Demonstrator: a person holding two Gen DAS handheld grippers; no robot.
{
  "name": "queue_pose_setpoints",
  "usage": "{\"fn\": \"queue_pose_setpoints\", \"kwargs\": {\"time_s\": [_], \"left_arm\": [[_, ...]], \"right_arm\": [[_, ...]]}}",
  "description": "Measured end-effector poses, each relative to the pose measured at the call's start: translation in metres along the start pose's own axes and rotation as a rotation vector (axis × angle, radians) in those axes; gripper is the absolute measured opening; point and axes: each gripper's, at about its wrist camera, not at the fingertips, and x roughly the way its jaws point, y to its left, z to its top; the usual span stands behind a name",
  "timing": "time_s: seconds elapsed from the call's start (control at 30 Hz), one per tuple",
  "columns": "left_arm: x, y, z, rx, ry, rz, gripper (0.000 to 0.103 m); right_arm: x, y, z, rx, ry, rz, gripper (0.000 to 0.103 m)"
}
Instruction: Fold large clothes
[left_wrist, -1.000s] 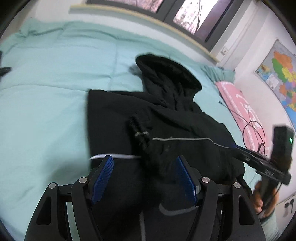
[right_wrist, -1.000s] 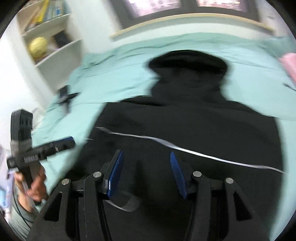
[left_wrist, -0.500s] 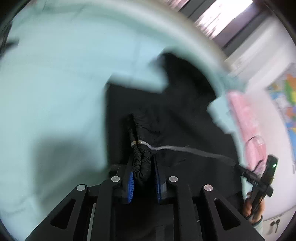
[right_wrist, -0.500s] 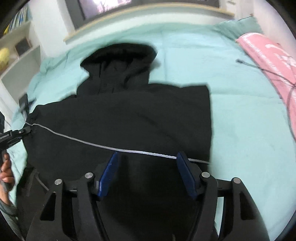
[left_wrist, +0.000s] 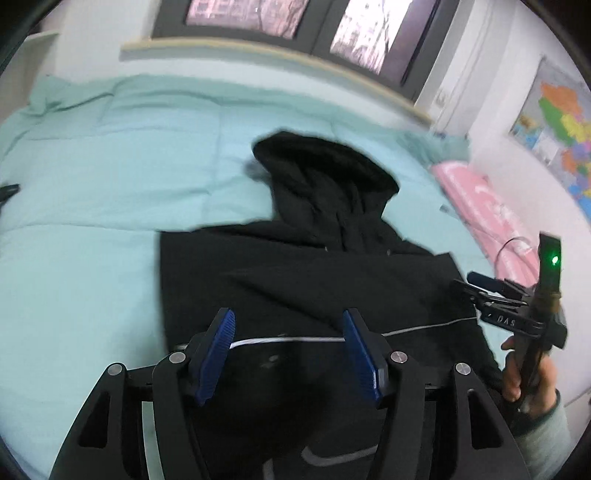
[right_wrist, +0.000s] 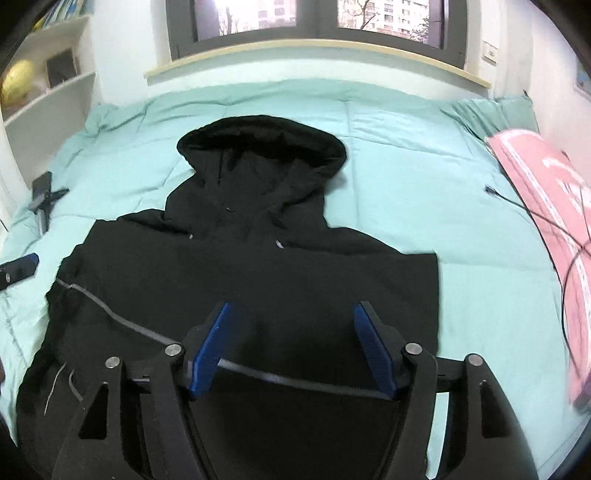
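Hoodie (right_wrist: 258, 280) lies flat on bed (right_wrist: 388, 155), hood at 12 o'clock, both side edges look already folded in. Step in hand, I'd judge: btwn folds, w/ sleeves done. L gripper (left_wrist: 288, 347) and R gripper (right_wrist: 291, 350) both hover over the hem end, jaws spread, holding nothing. Next move prob needs both to pinch the hem at 6 o'clock and carry it toward the hood. Vs 0.5 s ago: L jaws were pressed on a bunched sleeve, now released.

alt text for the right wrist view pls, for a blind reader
A black hoodie lies flat on a teal bedspread, hood toward the window. The open right gripper hovers over its lower half; a pink blanket lies at the right edge.
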Motion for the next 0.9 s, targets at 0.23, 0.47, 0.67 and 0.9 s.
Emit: {"fn": "queue_pose_setpoints", "kwargs": {"time_s": [0.23, 0.47, 0.67, 0.9], "left_arm": [[0.087, 0.014, -0.028, -0.015, 0.124, 0.138, 0.066], [0.002, -0.035, -0.028, 0.073, -0.041, 0.061, 0.066], [0.032, -0.040, -0.051, 0.006, 0.048, 0.104, 0.079], [0.069, -0.026, -0.075, -0.011, 0.059, 0.145, 0.079]], "right_arm": [[0.076, -0.020, -0.032, 0.015, 0.211, -0.006, 0.079], [-0.018, -0.035, -0.050, -0.013, 0.108, 0.036, 0.074], [-0.035, -0.048, -0.082, -0.047, 0.086, -0.040, 0.088], [0.017, -0.087, -0.126, 0.104, 0.126, 0.080, 0.102]]}}
